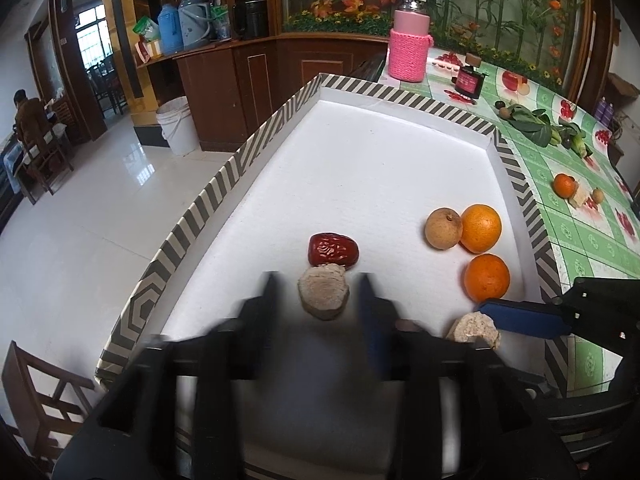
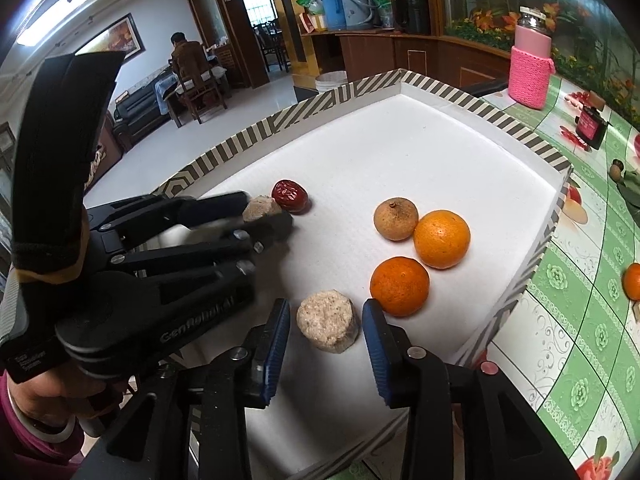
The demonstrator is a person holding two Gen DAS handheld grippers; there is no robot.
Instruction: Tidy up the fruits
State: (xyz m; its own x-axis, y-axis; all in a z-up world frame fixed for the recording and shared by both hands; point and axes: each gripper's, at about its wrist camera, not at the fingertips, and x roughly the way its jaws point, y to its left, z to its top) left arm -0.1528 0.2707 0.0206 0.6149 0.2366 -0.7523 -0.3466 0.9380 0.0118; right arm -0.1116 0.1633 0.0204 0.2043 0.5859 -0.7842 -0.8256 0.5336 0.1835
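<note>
A white tray (image 1: 360,152) with a striped rim holds a red date (image 1: 333,250), a brown longan (image 1: 442,228), two oranges (image 1: 481,227) (image 1: 487,278) and two beige cakes. My left gripper (image 1: 318,294) is open around one beige cake (image 1: 324,291), which lies next to the date. My right gripper (image 2: 326,322) is open around the other beige cake (image 2: 327,325), close to the near orange (image 2: 399,286). The left gripper (image 2: 268,216) also shows in the right wrist view. No finger visibly presses on either cake.
On the green tablecloth (image 1: 580,236) lie another orange (image 1: 564,185), leafy greens (image 1: 528,120), a dark box (image 1: 468,80) and a pink-sleeved jar (image 1: 409,46). The tray's left rim (image 1: 208,208) hangs over the floor. A chair (image 1: 36,396) stands below.
</note>
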